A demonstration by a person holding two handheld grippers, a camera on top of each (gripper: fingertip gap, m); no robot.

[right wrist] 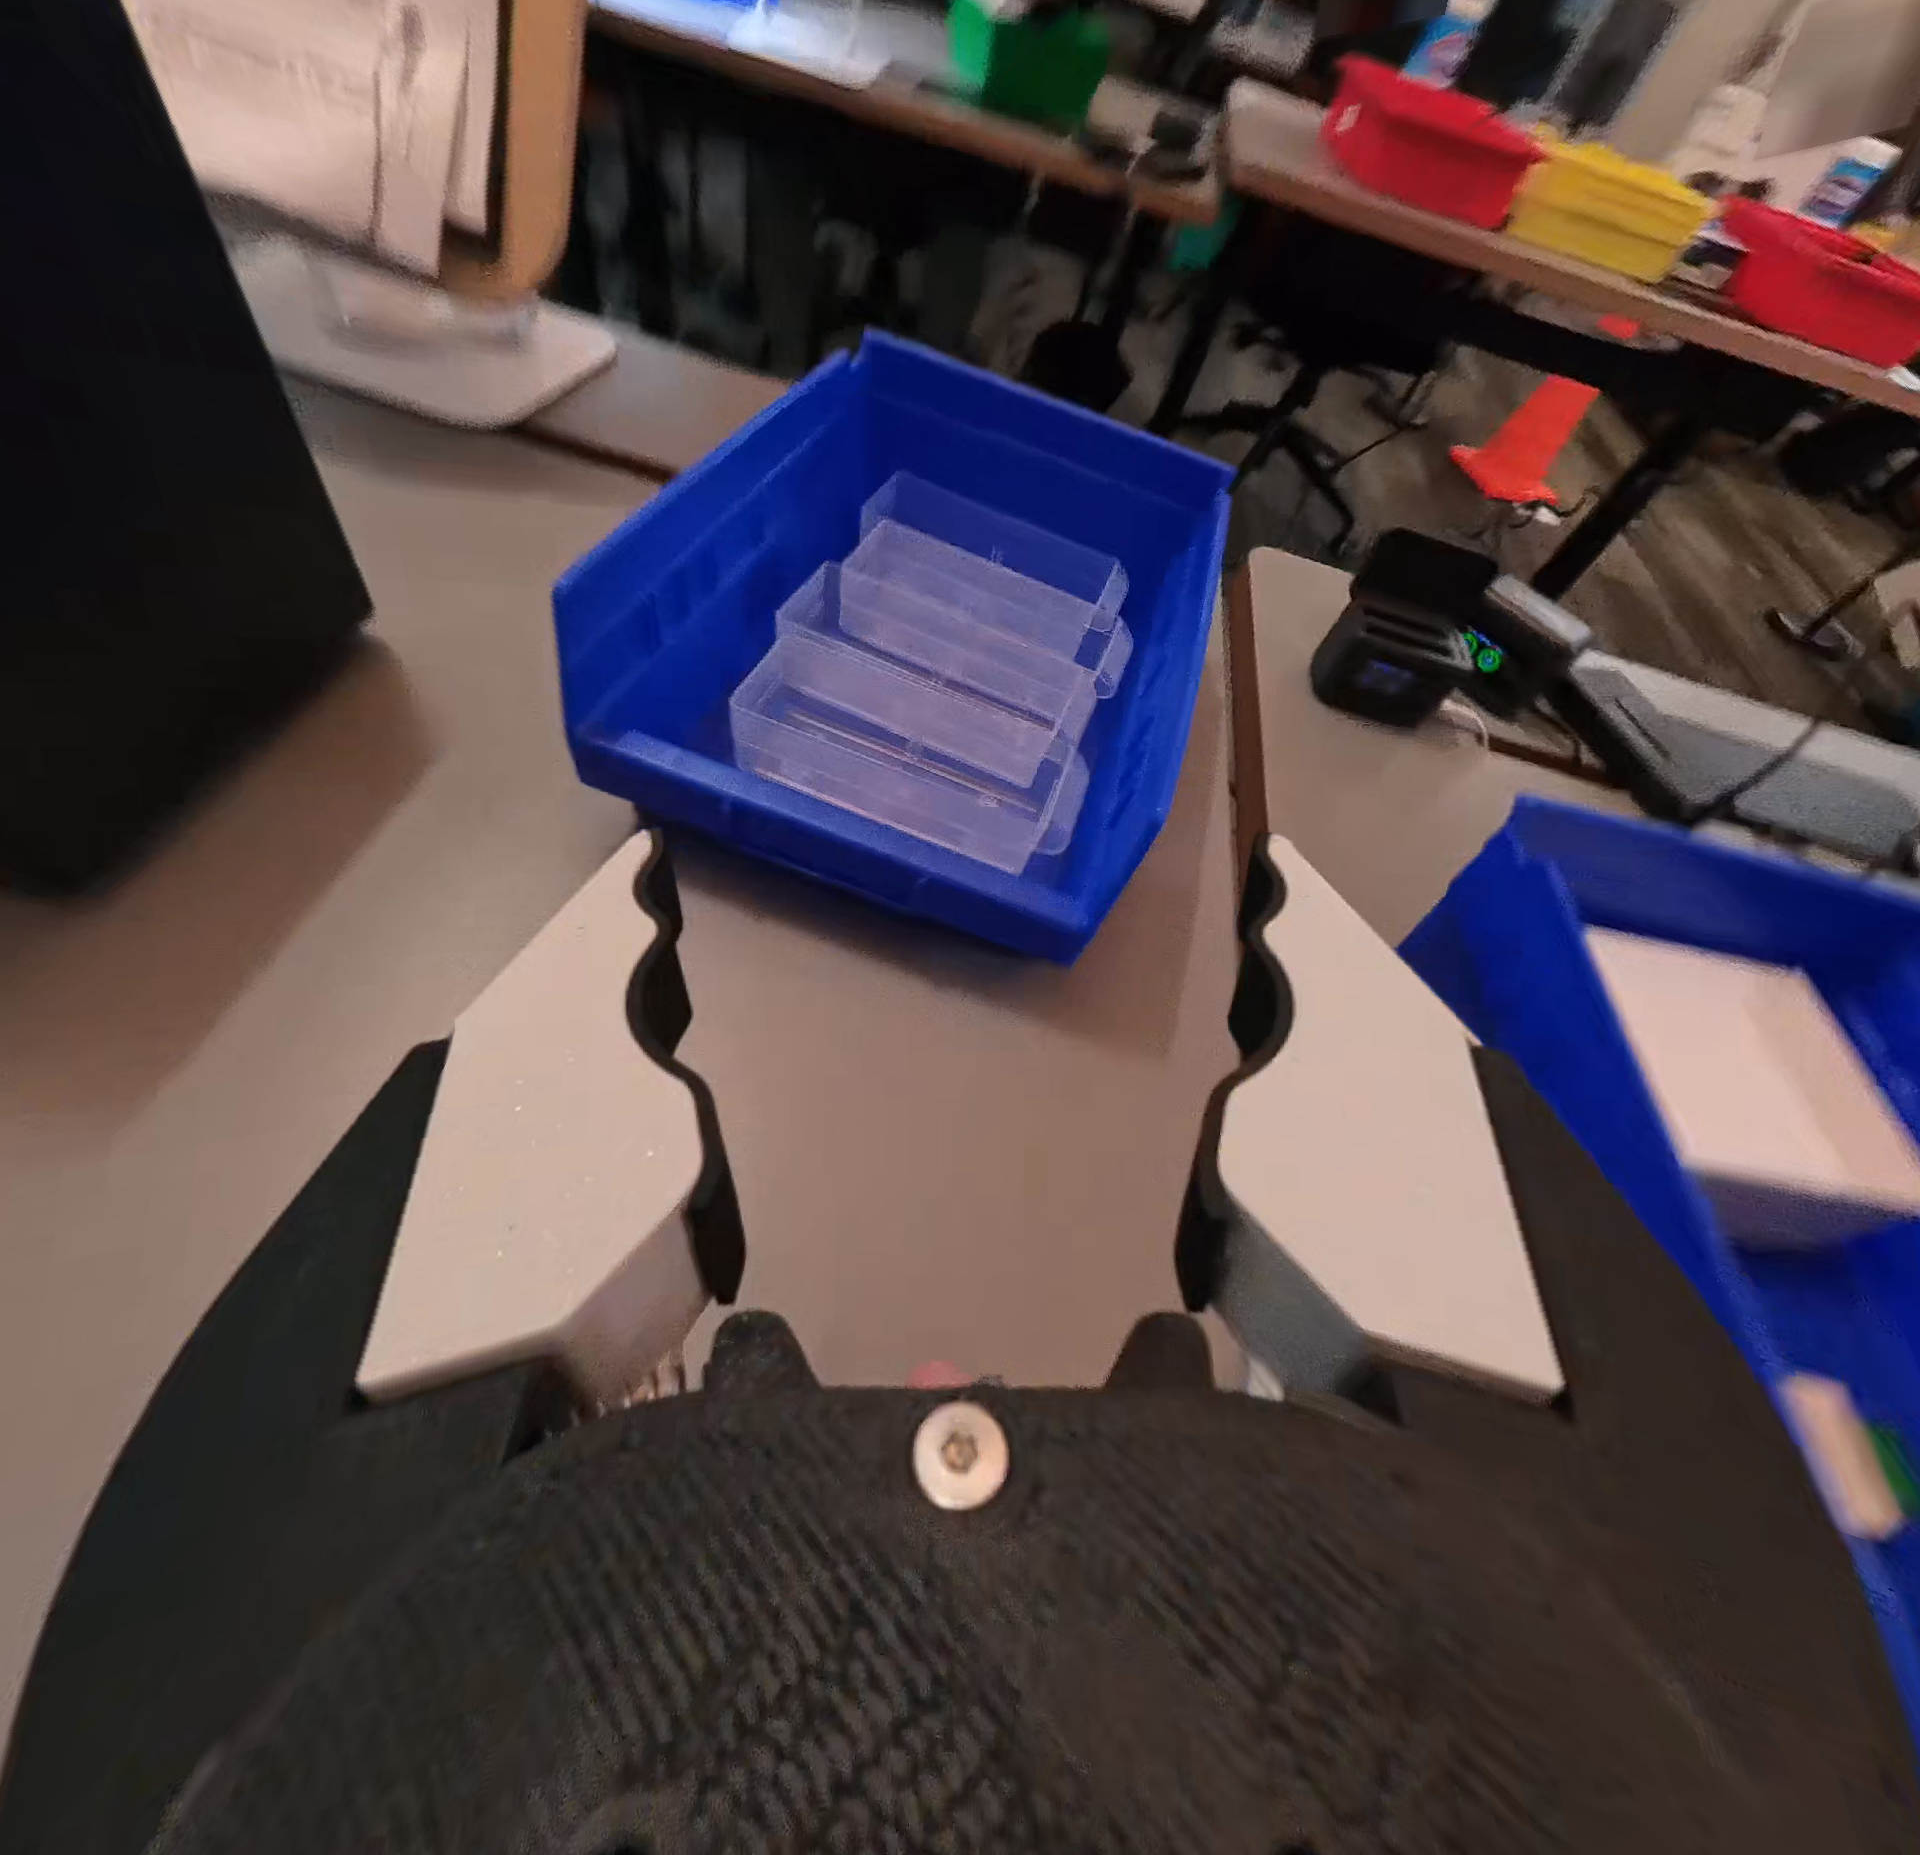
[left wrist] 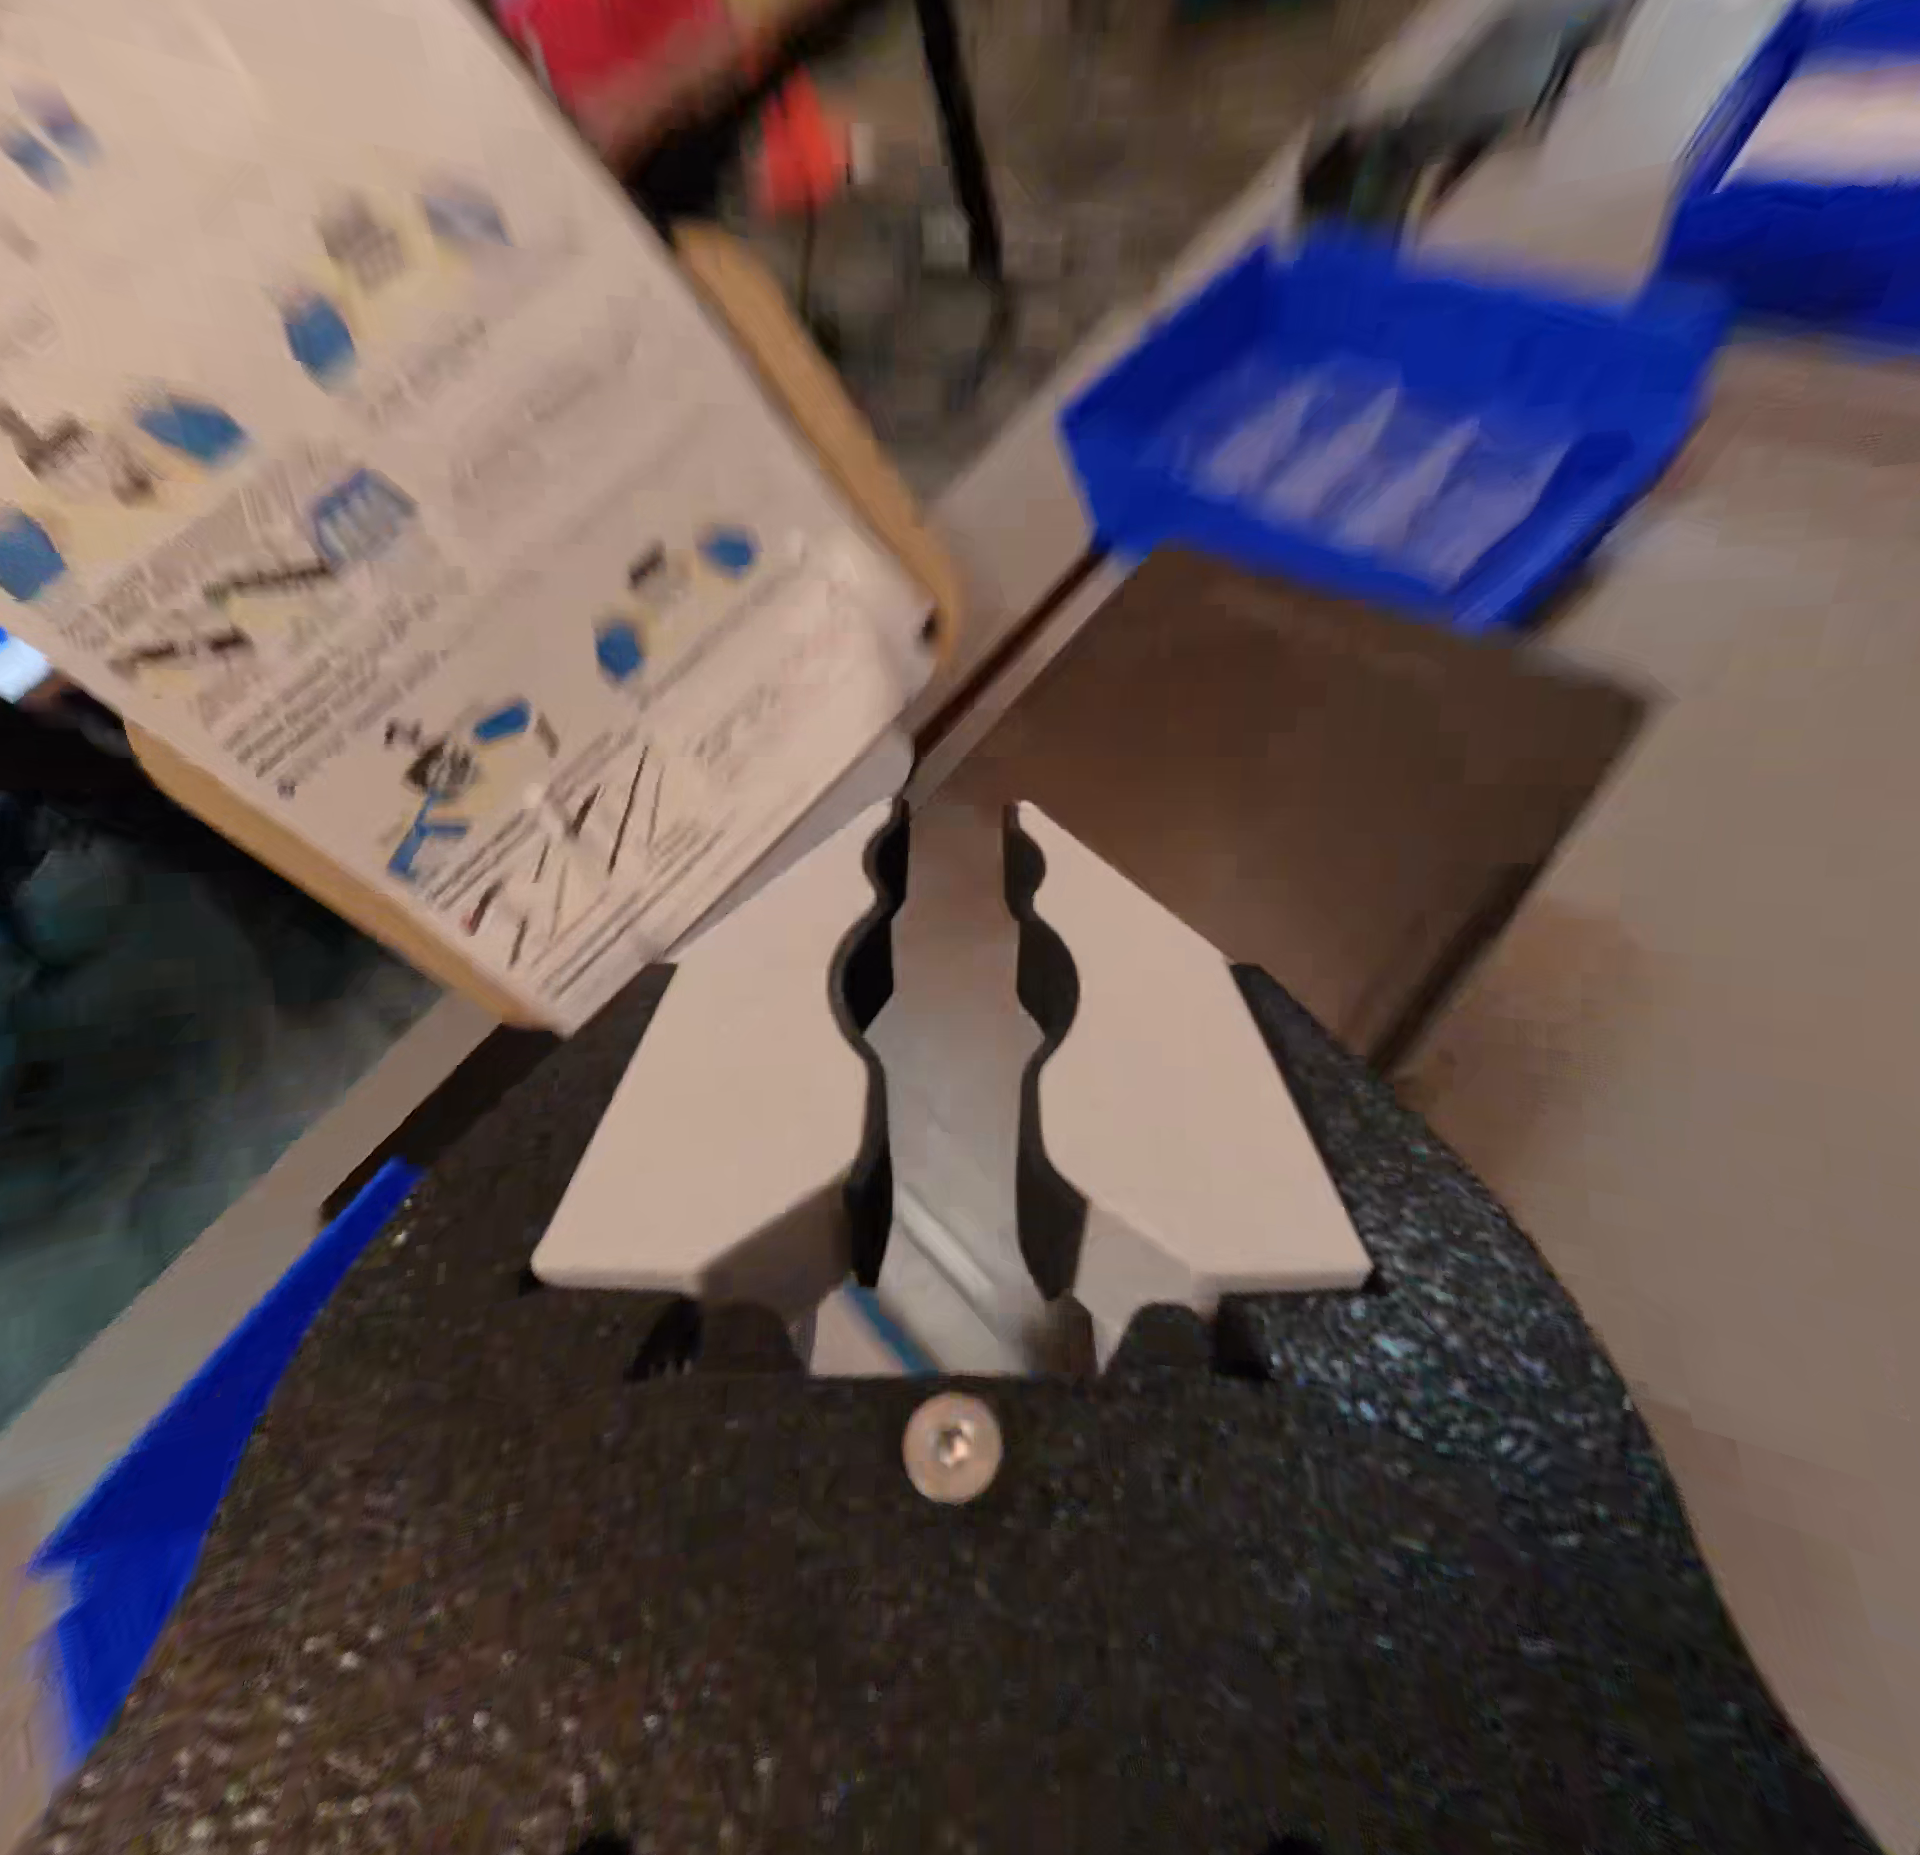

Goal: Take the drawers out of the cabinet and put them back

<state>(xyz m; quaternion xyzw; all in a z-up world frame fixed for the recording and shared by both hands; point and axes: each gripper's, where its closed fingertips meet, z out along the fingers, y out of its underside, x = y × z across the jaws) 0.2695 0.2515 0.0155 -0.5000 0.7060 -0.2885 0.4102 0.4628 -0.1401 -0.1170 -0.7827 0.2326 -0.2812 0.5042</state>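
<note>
Several clear plastic drawers (right wrist: 935, 673) lie in a blue bin (right wrist: 644, 652) on the table. My right gripper (right wrist: 956, 849) is open and empty, just short of the bin's front wall. The black cabinet (right wrist: 135, 475) stands at the left; its drawer face is hidden. In the blurred left wrist view my left gripper (left wrist: 956, 818) points at a dark cabinet corner (left wrist: 1278, 766), its jaws only a narrow gap apart. I cannot tell whether anything thin sits between them. The blue bin (left wrist: 1382, 423) lies beyond it.
A cardboard box with a printed white sheet (left wrist: 416, 455) stands left of the cabinet. A second blue bin (right wrist: 1538, 984) holding a white box sits at the right. A black device with cables (right wrist: 1434, 631) lies behind it. A table seam (right wrist: 1236, 725) runs beside the first bin.
</note>
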